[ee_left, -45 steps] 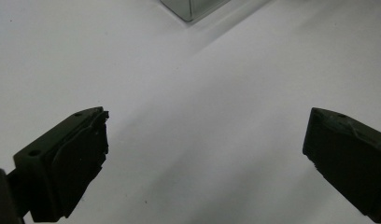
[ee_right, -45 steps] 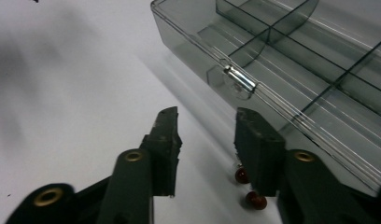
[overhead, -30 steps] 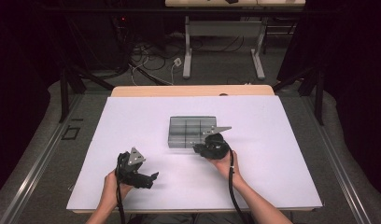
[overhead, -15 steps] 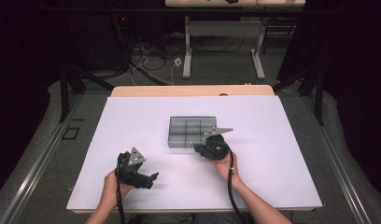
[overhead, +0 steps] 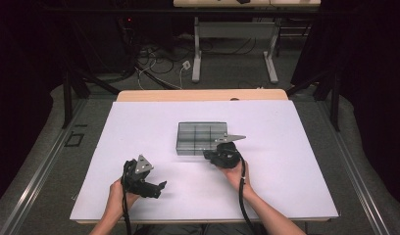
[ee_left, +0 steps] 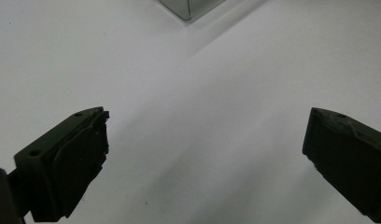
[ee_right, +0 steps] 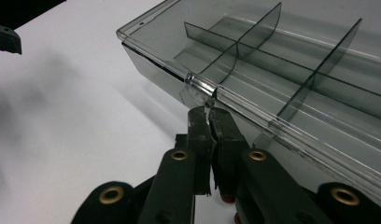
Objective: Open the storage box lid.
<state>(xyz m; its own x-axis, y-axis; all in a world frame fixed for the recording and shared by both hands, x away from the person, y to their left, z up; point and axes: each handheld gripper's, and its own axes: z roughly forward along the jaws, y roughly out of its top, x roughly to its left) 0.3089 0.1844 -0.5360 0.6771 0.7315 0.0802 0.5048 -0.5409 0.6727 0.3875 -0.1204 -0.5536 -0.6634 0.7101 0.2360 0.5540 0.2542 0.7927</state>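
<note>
A clear grey compartment box (overhead: 200,137) with its lid down lies in the middle of the white table (overhead: 139,127). My right gripper (overhead: 208,152) is at the box's near edge. In the right gripper view its jaws are shut (ee_right: 208,114), with the tips just under the clear latch (ee_right: 200,88) on the front wall of the box (ee_right: 272,60). I cannot tell whether they pinch the latch's lower lip. My left gripper (overhead: 160,187) rests low near the table's front left, well apart from the box. Its jaws stand open (ee_left: 205,154) over bare table, with a box corner (ee_left: 188,7) far ahead.
The table's wooden far edge (overhead: 203,94) lies beyond the white sheet. Past it, desk legs (overhead: 198,58) and cables (overhead: 159,68) stand on the floor. A cable trails from each gripper back along the forearms.
</note>
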